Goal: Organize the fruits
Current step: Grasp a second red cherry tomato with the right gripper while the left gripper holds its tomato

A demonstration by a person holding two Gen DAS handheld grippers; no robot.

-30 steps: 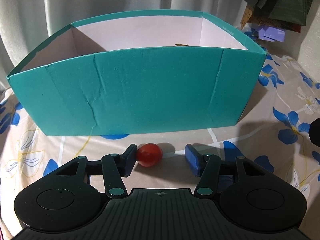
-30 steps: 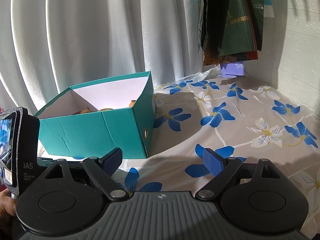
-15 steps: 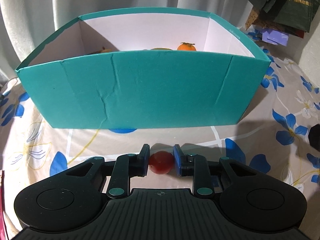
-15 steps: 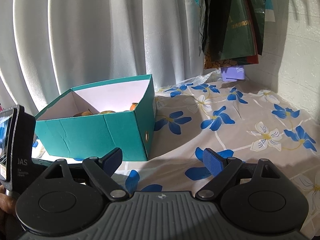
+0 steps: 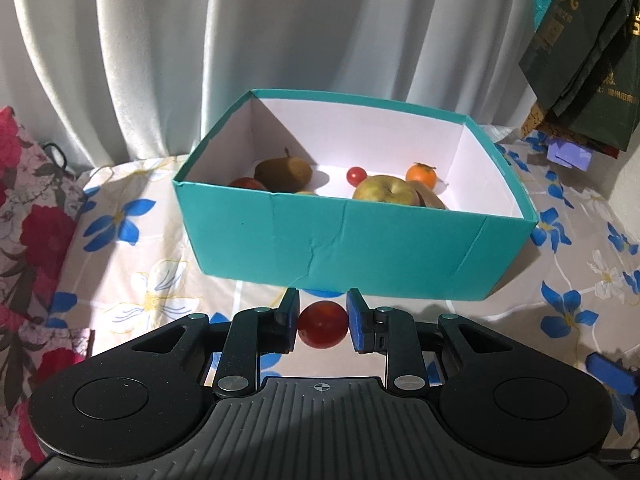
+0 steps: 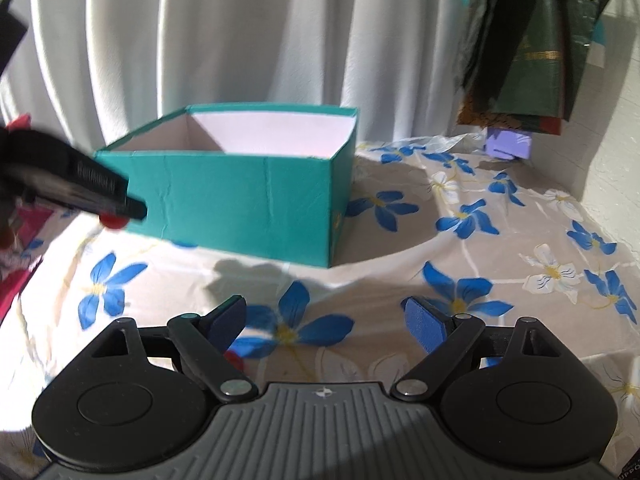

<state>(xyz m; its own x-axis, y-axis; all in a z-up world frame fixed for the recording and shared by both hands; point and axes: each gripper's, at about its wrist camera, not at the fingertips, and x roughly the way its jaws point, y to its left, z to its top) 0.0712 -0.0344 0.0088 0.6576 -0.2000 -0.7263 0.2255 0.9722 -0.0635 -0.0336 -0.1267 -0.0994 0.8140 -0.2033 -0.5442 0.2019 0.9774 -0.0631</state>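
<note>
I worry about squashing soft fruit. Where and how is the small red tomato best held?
Across its widest middle, from the sides, as the left hand-held gripper does: its pads flank the cherry tomato. It is round and smooth, so an off-centre pinch would likely slip.

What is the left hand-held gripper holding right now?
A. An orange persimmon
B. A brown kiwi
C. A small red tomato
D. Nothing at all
C: the left hand-held gripper is closed on a small red tomato, pinched between its blue pads in front of the teal box.
</note>
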